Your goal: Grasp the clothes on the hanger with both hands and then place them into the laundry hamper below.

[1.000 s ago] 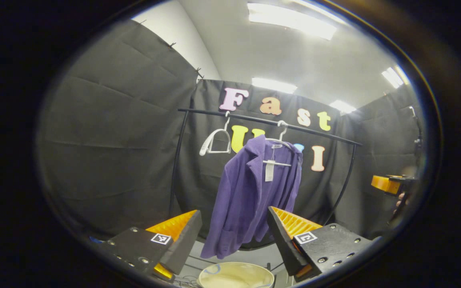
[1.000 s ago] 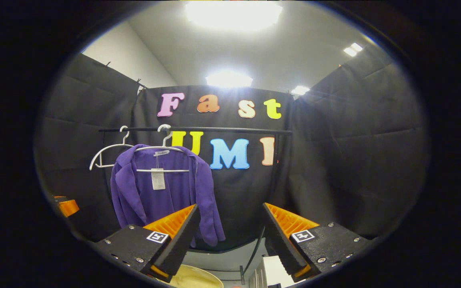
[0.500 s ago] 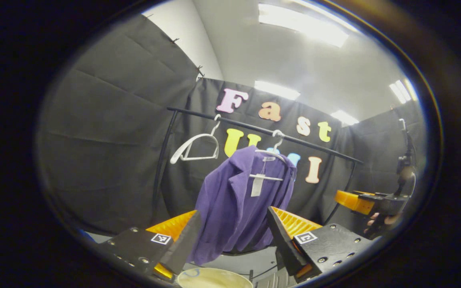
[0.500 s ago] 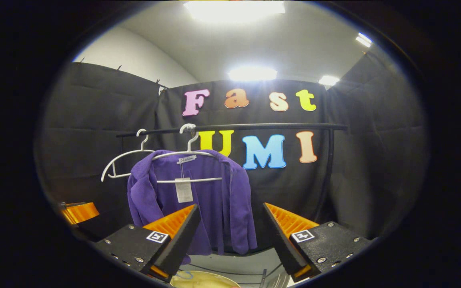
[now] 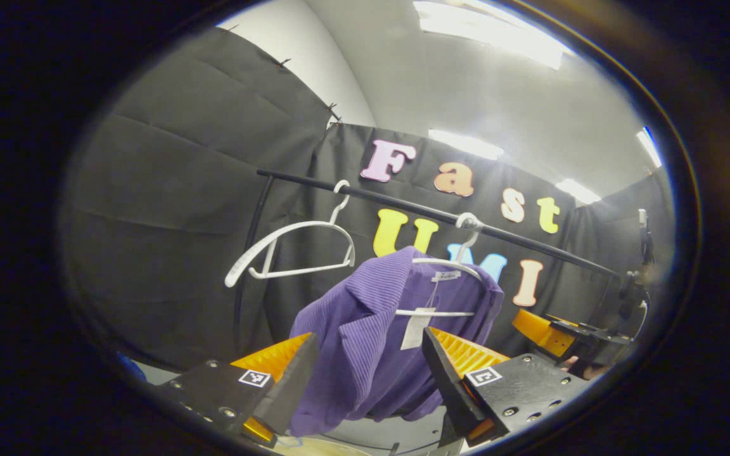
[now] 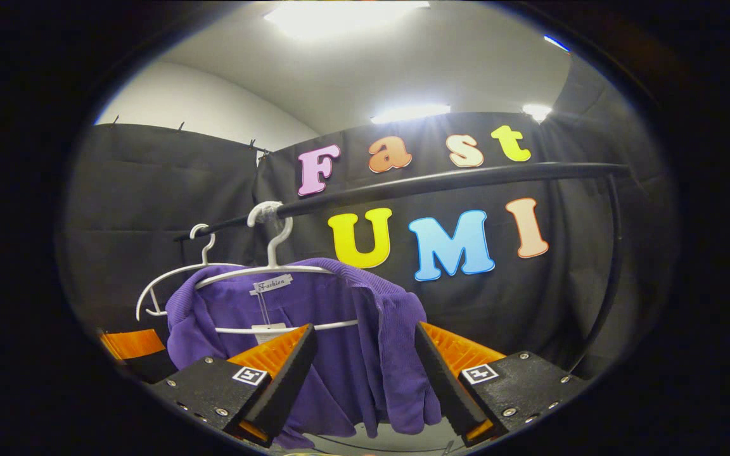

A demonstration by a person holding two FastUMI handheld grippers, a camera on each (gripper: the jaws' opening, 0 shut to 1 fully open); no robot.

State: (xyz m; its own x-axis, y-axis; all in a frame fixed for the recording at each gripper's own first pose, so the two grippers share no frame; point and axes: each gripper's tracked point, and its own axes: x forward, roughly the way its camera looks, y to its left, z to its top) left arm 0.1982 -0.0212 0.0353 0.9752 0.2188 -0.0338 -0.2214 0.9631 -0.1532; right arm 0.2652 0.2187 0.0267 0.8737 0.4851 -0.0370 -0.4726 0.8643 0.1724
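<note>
A purple ribbed jacket (image 5: pixel 374 342) hangs on a white hanger (image 5: pixel 450 266) from a black rail (image 5: pixel 416 206); a paper tag dangles inside its collar. My left gripper (image 5: pixel 368 354) stands open just in front of the jacket's left shoulder and lapel. In the right gripper view the same jacket (image 6: pixel 339 354) hangs on its hanger (image 6: pixel 270 266), and my right gripper (image 6: pixel 365 354) is open, with the jacket's right shoulder seen between its orange fingers. The right gripper (image 5: pixel 555 332) also appears at the lower right of the left gripper view, and the left gripper (image 6: pixel 134 345) at the lower left of the right gripper view.
An empty white hanger (image 5: pixel 295 247) hangs on the rail to the left of the jacket, also seen as the hanger (image 6: pixel 175 278) behind it. The rail (image 6: pixel 441 180) curves down into a side post (image 6: pixel 609 253) on the right. Black cloth walls close the booth.
Both grippers have moved closer to the jacket and risen, so it looms larger between their fingers. The hamper's pale rim has dropped out of view below. Both stay open.
</note>
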